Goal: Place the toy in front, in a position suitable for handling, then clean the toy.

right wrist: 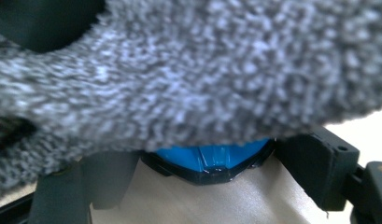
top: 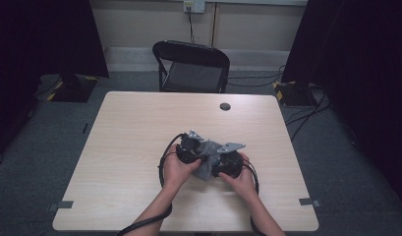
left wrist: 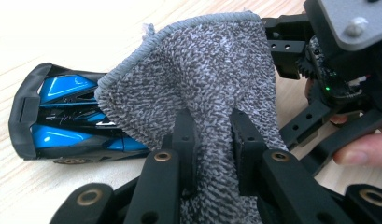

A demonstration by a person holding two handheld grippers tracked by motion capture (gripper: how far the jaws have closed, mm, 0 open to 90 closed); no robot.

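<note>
Grey knitted cloth (left wrist: 198,74) hangs from the left gripper (left wrist: 212,140), whose jaws are clenched on a gathered fold of it; the fabric bulges out between and above the pads. The cloth drapes over one end of a blue and black toy car (left wrist: 62,116) lying on the pale wooden table (top: 129,128), near the middle of its near half. In the high view both hands meet there, with the cloth (top: 204,160) bunched between the two tools.

The right gripper (right wrist: 212,186) straddles the car (right wrist: 212,161): one jaw stands at each side of the blue body. Whether the pads actually press on it cannot be told, as the cloth (right wrist: 188,70) covers the upper part of that view.

Orientation: in the left gripper view the car's long axis runs roughly level across the picture. Its exposed end points to the picture's left and its other end lies under the cloth. Which end is the nose cannot be told with certainty.

Risks, as judged:
- The car sits on wheels; a sideways wipe could roll it out from between the right jaws if they are not firmly on it.
- The left grip takes only a fold, so a hard pull may drag the cloth free.
- Loose knit could snag on the car's edges or on the right gripper's gears, which stand close by.
</note>
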